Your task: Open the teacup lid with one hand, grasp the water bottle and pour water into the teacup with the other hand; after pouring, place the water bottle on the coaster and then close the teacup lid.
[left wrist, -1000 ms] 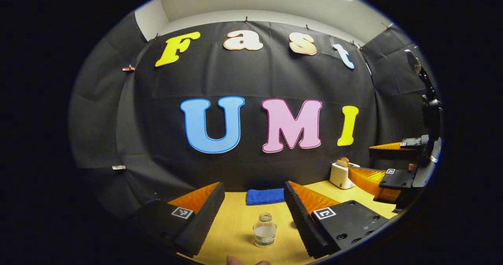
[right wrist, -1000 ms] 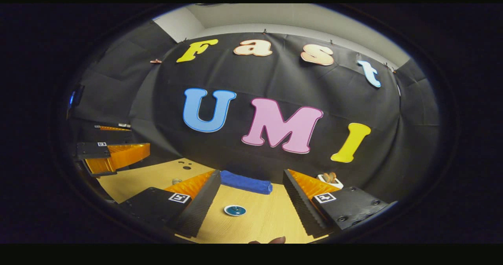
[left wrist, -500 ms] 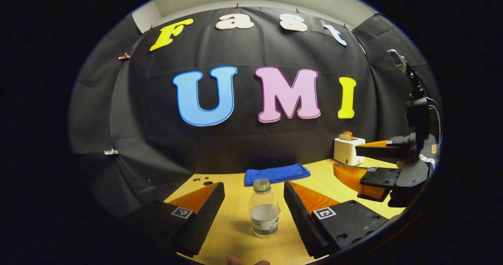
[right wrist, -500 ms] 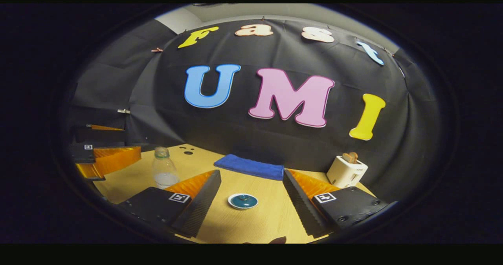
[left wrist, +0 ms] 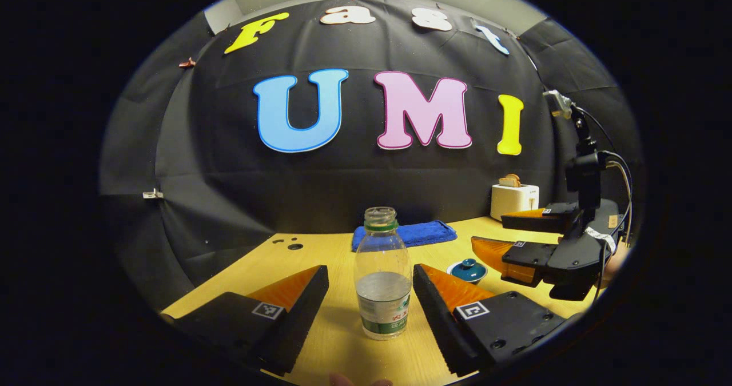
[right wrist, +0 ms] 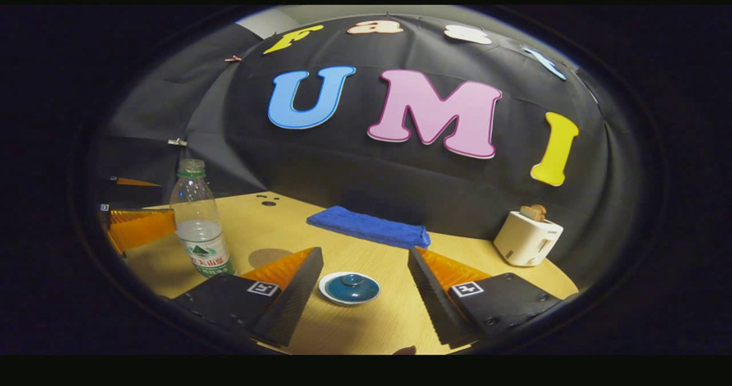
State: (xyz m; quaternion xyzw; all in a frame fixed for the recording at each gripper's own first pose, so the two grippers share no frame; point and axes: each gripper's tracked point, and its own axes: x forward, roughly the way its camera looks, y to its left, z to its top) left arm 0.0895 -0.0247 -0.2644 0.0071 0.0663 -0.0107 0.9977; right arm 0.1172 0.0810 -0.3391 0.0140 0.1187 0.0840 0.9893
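The clear plastic water bottle (left wrist: 382, 273) stands upright between the spread left claw (left wrist: 370, 306), while the spread right claw (right wrist: 364, 301) faces the blue lidded teacup (right wrist: 349, 287).

Table (right wrist: 394, 317): bottle (right wrist: 200, 226), teacup (right wrist: 349, 288), towel (right wrist: 369, 227), toaster (right wrist: 527, 238)

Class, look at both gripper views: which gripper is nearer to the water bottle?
Left. The left gripper has the water bottle standing between its open jaws, untouched. The right gripper sits off to the side, lined up on the teacup.

Black cloth wall (left wrist: 343, 191) behind a wooden table (right wrist: 389, 317).
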